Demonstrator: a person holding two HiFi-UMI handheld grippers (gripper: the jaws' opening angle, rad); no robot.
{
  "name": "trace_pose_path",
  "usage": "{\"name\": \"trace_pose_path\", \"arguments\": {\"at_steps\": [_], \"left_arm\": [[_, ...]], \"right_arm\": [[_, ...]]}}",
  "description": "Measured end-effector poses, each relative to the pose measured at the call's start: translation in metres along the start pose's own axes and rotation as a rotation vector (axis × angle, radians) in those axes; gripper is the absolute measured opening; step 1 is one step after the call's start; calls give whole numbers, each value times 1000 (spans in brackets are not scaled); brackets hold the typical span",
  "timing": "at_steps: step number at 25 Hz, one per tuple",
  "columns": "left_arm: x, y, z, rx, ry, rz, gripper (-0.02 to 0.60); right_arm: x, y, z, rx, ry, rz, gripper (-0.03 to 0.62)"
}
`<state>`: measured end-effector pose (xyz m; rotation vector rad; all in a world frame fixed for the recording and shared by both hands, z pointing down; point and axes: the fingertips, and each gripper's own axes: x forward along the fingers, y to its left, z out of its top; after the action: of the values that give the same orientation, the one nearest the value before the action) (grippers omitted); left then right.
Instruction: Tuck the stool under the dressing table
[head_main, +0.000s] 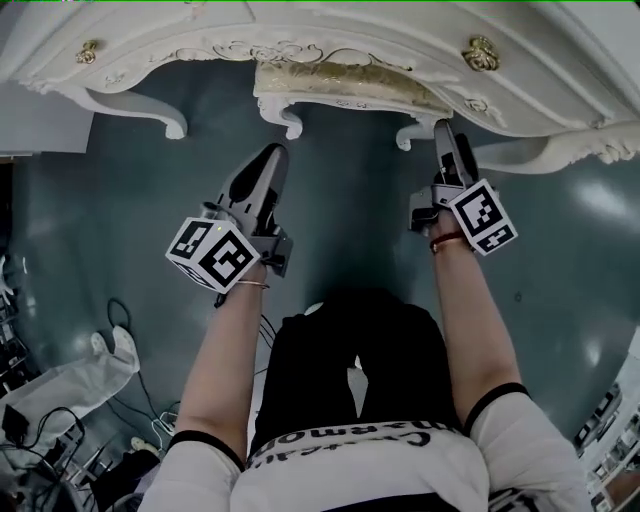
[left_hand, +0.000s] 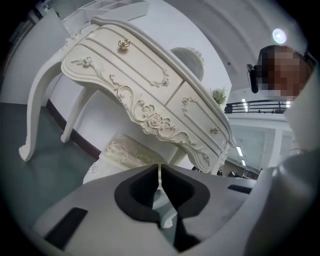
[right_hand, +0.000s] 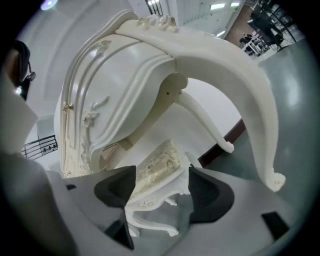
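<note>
Dim, bluish head view; brighter fisheye gripper views, dark vignetted corners

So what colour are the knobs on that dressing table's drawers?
Gold round knobs, clearest in the head view.

A glossy dark teal floor (head_main: 350, 210) catches pale glare near its right edge. At its lower left corner lie tangled black cables (head_main: 40, 430) and crumpled white wrapping (head_main: 75, 380). A plain white wall (left_hand: 102, 117) carries a dark skirting band (left_hand: 75, 139). A round ceiling lamp (left_hand: 278, 36) glows overhead.
</note>
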<state>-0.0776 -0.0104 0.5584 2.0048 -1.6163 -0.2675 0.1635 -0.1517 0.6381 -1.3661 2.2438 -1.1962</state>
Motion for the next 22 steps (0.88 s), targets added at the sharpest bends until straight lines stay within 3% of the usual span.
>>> {"name": "trace_pose_path", "arguments": {"at_steps": [5, 10, 18, 22], "left_arm": [[-26, -53, 22, -77, 57, 27, 37], [-40, -106, 58, -113, 90, -2, 37], [-75, -172, 119, -161, 79, -23, 37], [-102, -216, 151, -125, 119, -52, 37]], "right_arm": [[-52, 41, 2, 9, 121, -48, 350], [-98, 91, 11, 16, 216, -48, 350], [-150, 186, 27, 42, 355, 36, 350], [-185, 247, 42, 9, 438, 122, 350]]}}
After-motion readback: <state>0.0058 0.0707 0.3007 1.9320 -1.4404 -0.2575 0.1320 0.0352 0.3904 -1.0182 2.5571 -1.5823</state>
